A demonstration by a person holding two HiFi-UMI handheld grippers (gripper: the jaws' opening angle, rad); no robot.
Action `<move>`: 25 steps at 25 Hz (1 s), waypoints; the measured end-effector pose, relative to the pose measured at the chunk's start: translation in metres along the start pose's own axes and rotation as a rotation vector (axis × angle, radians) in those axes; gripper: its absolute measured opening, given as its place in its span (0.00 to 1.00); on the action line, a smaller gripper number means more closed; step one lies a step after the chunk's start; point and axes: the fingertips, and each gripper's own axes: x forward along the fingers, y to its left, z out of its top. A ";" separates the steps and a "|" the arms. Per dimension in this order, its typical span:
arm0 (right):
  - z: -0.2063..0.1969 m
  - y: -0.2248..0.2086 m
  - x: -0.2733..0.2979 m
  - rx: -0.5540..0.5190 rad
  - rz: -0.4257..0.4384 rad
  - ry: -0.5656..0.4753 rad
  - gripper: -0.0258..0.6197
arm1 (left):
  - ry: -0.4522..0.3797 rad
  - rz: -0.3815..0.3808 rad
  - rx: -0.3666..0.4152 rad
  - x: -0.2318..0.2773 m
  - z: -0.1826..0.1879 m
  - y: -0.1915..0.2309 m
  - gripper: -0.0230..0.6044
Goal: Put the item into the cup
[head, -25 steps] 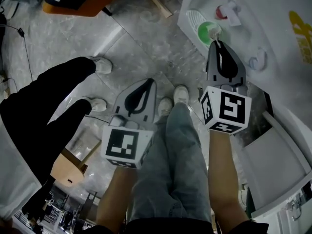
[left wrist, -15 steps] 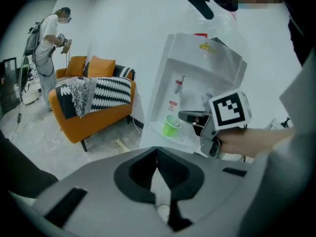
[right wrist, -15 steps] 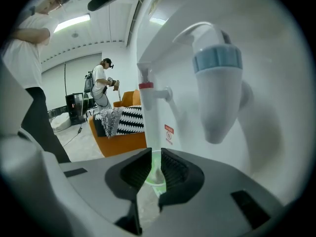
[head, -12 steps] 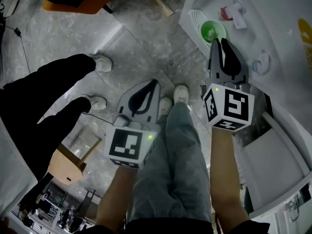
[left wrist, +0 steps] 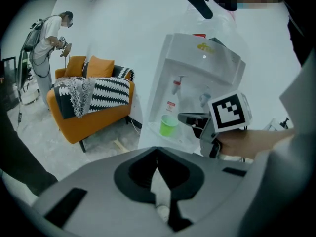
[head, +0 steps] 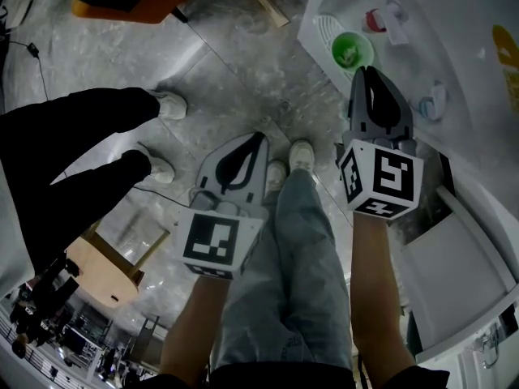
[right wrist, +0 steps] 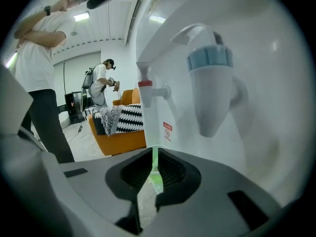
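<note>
The cup (head: 353, 51), green and upright, is seen standing on the drip tray (head: 323, 29) of a white water dispenser (head: 454, 63), below and to the side of the red tap (head: 375, 20). A small pale thing can be made out inside the cup in the head view, but it is too small to be identified. The right gripper (head: 365, 71) is held just beside the cup, its tips pointed at the rim and not touching it. In the right gripper view its jaws are shown barely apart, with nothing gripped; a strip of the green cup (right wrist: 154, 168) is seen through the narrow slit between them, and the blue tap (right wrist: 210, 78) is seen close above. The left gripper (head: 258, 137) is held low over the grey floor (head: 235, 71), well apart from the dispenser. Its jaws are shown pressed together at the tips in the left gripper view, with nothing between them. From that view the cup (left wrist: 169, 125) is seen beyond the tips, with the right gripper's marker cube (left wrist: 228, 112) near it. A bystander's black trousers (head: 73, 160) are seen at the left.
</note>
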 end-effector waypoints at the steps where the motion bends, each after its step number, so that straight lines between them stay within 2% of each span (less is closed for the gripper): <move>1: 0.000 0.001 -0.001 -0.001 0.000 -0.002 0.10 | -0.004 -0.003 0.007 -0.001 0.000 -0.001 0.06; 8: -0.001 0.013 -0.022 -0.003 0.020 -0.004 0.09 | -0.039 -0.037 0.035 -0.012 0.015 -0.016 0.06; 13: 0.000 0.026 -0.042 -0.007 0.031 -0.011 0.08 | -0.057 -0.046 0.006 -0.027 0.018 -0.021 0.06; 18: 0.007 0.033 -0.064 -0.018 0.035 -0.036 0.07 | -0.068 -0.103 -0.019 -0.050 0.012 -0.033 0.06; 21: 0.008 0.038 -0.076 -0.025 0.036 -0.052 0.07 | -0.088 -0.102 0.010 -0.060 0.004 -0.027 0.06; 25: 0.014 0.044 -0.098 -0.041 0.037 -0.059 0.06 | -0.104 -0.087 -0.010 -0.076 0.008 -0.023 0.06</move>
